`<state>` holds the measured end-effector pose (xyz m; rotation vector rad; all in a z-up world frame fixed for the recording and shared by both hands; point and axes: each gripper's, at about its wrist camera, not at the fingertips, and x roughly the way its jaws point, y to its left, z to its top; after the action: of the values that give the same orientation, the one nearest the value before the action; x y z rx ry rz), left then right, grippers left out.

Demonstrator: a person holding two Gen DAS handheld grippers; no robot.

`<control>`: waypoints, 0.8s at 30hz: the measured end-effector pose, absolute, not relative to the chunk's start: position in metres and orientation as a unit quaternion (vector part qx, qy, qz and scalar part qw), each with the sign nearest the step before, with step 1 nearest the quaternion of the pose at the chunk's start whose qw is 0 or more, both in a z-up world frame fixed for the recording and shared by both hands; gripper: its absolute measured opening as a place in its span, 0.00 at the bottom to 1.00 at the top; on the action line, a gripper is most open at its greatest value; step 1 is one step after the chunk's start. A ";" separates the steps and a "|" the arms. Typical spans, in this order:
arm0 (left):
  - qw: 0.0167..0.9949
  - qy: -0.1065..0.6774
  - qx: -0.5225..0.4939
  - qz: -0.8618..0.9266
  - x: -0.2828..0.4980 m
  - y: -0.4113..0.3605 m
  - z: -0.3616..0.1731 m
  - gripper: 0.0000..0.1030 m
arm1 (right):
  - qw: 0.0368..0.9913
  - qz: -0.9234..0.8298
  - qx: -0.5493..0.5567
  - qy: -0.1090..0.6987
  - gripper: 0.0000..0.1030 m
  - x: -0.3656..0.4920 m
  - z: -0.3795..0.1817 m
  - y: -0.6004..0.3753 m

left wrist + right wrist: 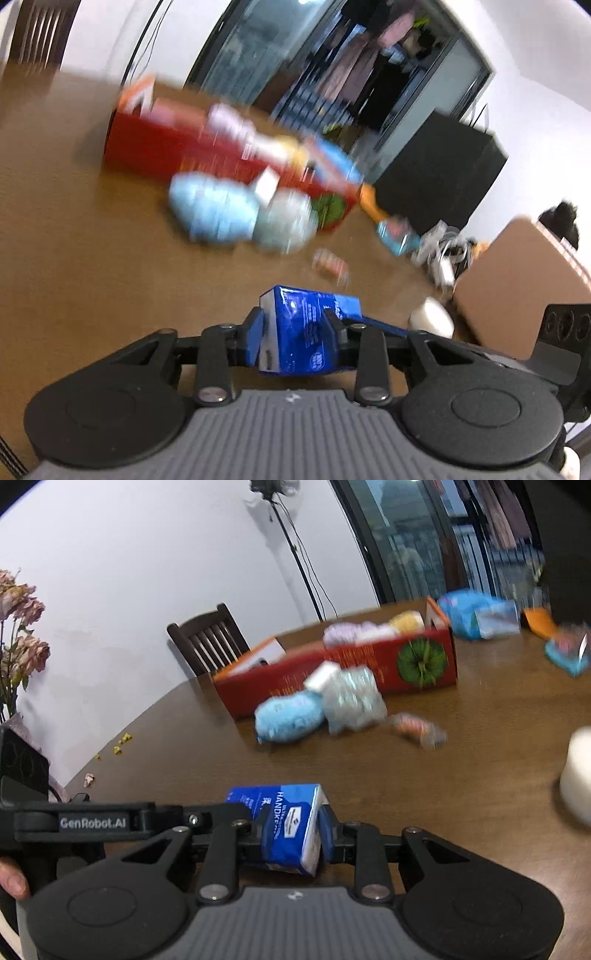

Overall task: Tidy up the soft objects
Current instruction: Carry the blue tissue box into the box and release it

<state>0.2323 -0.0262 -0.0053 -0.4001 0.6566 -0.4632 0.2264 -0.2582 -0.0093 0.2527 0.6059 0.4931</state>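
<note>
1. While both views are blurred beyond the foreground, one blue tissue pack [301, 332] is plainly shared: the left hand-held gripper [295, 328] pinches one end and the right hand-held gripper [293, 829] pinches the other, both set narrow, the pack raised above the worktop [480, 812].
2. Red cardboard box [369, 661], one, open-topped, lying lengthwise on the worktop; a green round print marks its end panel.
3. Soft items inside the box: at least two, one lilac [343, 633] and one yellow [408, 622]; blur hides any exact count.
4. Soft items just in front of the box: two, a light blue plush [288, 718] and a pale grey-green bundle [352, 699], touching each other, with one white tag [321, 675] above them.
5. Small wrapped item [417, 729], one, orange and clear, near the bundle.
6. Blue packet [476, 614], one, beyond the box's end.
7. White rounded object [578, 771], one, at the right edge.
8. Dark wooden chair [208, 640], one, behind the worktop.
9. Dried pink flowers [22, 627], one bunch, far left.
</note>
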 end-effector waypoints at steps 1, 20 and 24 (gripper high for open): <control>0.906 0.302 -0.191 -0.226 0.240 -0.025 0.007 0.33 | 0.920 0.244 0.119 0.283 0.24 0.232 0.001 -0.258; 0.886 0.420 -0.126 -0.151 0.572 -0.018 0.013 0.27 | 0.901 0.183 0.052 0.389 0.21 0.580 0.030 -0.206; 0.886 0.427 -0.097 -0.149 0.573 -0.022 0.010 0.27 | 0.896 0.187 0.019 0.403 0.12 0.585 0.022 -0.197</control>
<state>0.5733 -0.0216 0.0101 -0.2019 0.8885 -0.3102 0.5852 -0.1965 0.0219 0.0386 0.8358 0.3868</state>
